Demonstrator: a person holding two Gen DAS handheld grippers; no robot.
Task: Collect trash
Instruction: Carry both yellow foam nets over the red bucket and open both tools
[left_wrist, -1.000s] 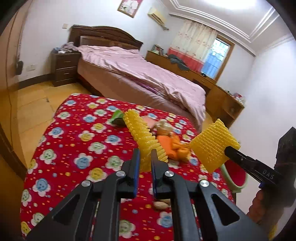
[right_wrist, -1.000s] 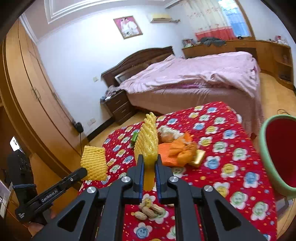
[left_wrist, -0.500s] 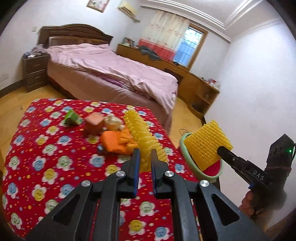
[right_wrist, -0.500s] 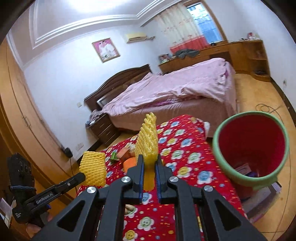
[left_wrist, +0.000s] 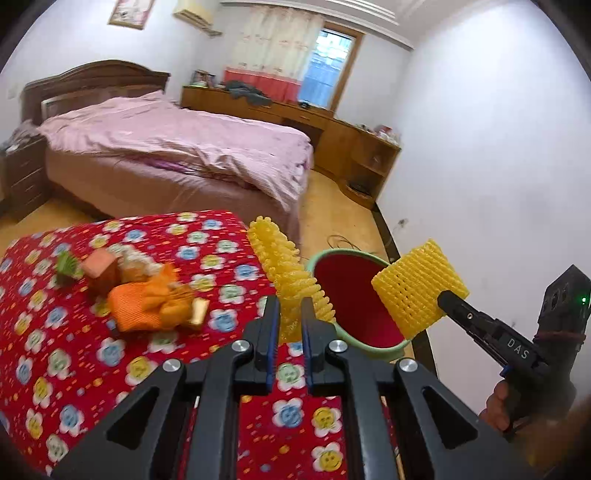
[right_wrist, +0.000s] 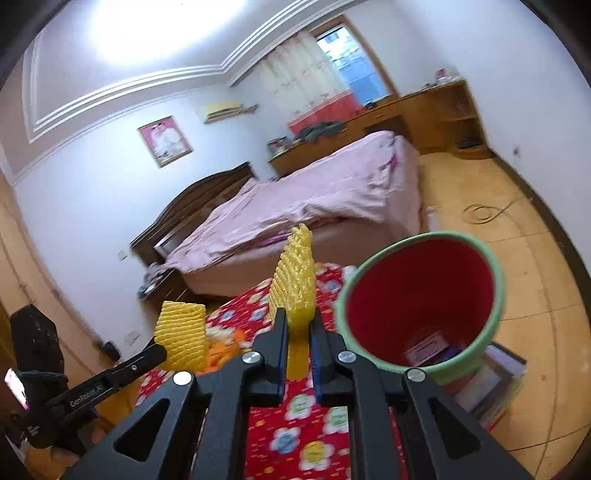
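My left gripper (left_wrist: 289, 306) is shut on a yellow foam net (left_wrist: 284, 269), held above the table's right edge near the bin. My right gripper (right_wrist: 298, 325) is shut on a second yellow foam net (right_wrist: 295, 284); it also shows in the left wrist view (left_wrist: 417, 286), held over the bin. The bin (left_wrist: 351, 291) is red inside with a green rim and stands on the floor by the table; it also shows in the right wrist view (right_wrist: 417, 295), with some trash at its bottom. The left gripper's net shows in the right wrist view (right_wrist: 181, 334).
A table with a red flowered cloth (left_wrist: 110, 354) carries an orange peel pile (left_wrist: 147, 299), a pink block (left_wrist: 99, 264) and a green scrap (left_wrist: 67, 265). A bed (left_wrist: 177, 147) stands behind, wooden cabinets (left_wrist: 354, 155) along the far wall, a white wall (left_wrist: 480, 166) to the right.
Both grippers have swung right from over the table toward the bin, each still holding its foam net. The bin is now close and large in both views.
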